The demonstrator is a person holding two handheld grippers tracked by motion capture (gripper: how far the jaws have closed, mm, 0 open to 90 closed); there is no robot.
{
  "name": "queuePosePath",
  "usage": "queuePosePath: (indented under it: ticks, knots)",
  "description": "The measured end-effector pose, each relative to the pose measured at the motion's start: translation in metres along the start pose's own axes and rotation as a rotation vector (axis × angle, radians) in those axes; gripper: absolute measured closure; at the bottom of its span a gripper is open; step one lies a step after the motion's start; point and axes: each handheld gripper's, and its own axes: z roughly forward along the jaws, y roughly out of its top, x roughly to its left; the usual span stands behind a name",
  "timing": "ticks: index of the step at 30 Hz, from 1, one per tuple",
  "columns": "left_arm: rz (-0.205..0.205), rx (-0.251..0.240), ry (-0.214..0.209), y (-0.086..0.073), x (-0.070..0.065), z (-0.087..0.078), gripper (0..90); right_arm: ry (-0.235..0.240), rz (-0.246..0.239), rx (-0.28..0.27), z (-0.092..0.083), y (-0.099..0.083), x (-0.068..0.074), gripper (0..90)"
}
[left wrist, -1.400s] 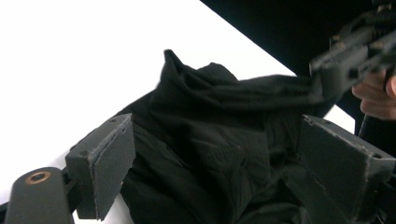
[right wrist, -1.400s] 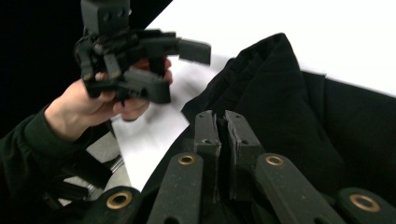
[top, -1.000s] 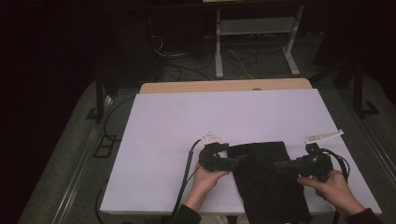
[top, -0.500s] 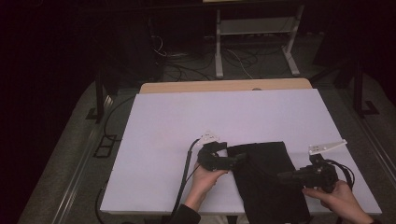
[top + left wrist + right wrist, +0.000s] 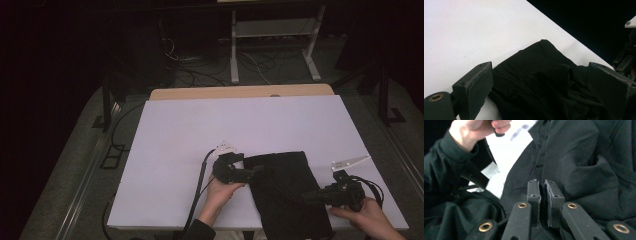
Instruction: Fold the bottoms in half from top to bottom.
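A black cloth (image 5: 285,195) lies folded on the white table (image 5: 200,130), near the front edge, right of centre. My left gripper (image 5: 257,171) lies at the cloth's left edge and points right. In the left gripper view its jaws stand wide open (image 5: 540,67), with the cloth (image 5: 536,82) lying between them untouched. My right gripper (image 5: 306,196) reaches in from the cloth's right side. Seen close, its pads (image 5: 542,182) are nearly together, with a thin fold of the cloth (image 5: 579,157) pinched between them. The other hand and its dark sleeve (image 5: 474,130) show beyond.
The table's front edge (image 5: 250,227) runs just under both hands. A wooden board (image 5: 240,92) shows behind the white top. A metal stand (image 5: 272,30) and loose cables (image 5: 260,65) sit on the dark floor beyond.
My right gripper has come down and toward the table's front edge along the cloth's right side. The left gripper has stayed where it was.
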Motion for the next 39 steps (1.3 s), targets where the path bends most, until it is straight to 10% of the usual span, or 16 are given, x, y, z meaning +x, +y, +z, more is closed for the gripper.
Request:
queuePosePath:
  ticks: [8, 19, 29, 39]
  knots:
    - [0.000, -0.002, 0.002, 0.000, 0.000, -0.001, 7.8, -0.056, -0.023, 0.059, 0.006, 0.001, 0.002, 70.8]
    - [-0.002, -0.003, 0.007, 0.000, 0.001, -0.002, 7.8, -0.068, -0.076, -0.047, -0.013, 0.020, 0.007, 46.0]
    - [-0.001, -0.010, 0.008, 0.001, 0.002, -0.004, 7.8, -0.095, -0.138, -0.057, -0.008, 0.056, 0.000, 87.2]
    - [-0.003, -0.016, 0.008, 0.001, 0.003, -0.005, 7.8, -0.181, -0.131, -0.008, 0.011, 0.070, -0.018, 88.4]
